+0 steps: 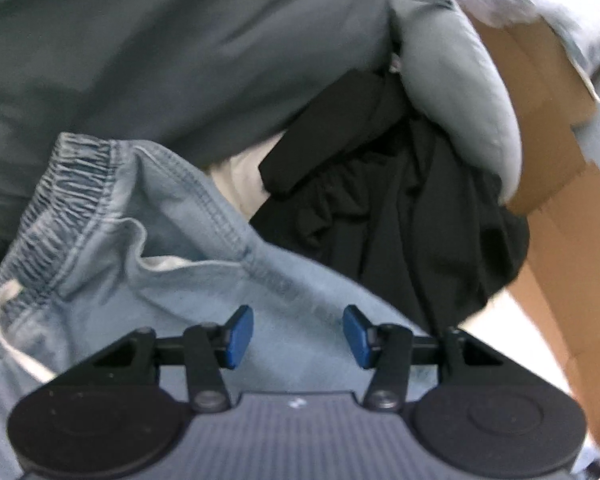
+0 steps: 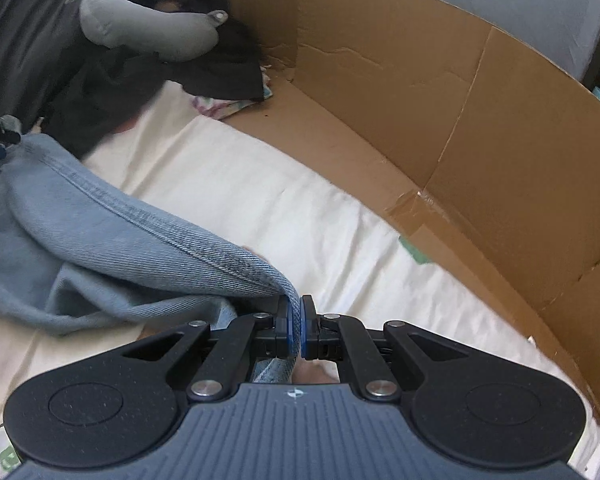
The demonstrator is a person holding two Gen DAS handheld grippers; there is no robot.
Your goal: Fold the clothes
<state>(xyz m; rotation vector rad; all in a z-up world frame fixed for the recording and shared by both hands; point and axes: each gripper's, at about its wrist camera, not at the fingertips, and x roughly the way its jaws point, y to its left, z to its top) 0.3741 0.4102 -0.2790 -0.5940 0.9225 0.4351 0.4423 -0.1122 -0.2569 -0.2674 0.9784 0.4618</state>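
Denim jeans are hanging pinched in the right gripper, probably for spreading; the left gripper is hovering with jaws spread.

A cream-sheeted bed carries light-blue denim shorts, dark clothes topped by a grey neck pillow (curled), and cardboard along its edge.

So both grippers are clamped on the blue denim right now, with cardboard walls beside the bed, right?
Only partly. The right gripper is shut on the denim garment, but the left wrist view shows the left gripper open above the fabric. The cardboard is there.
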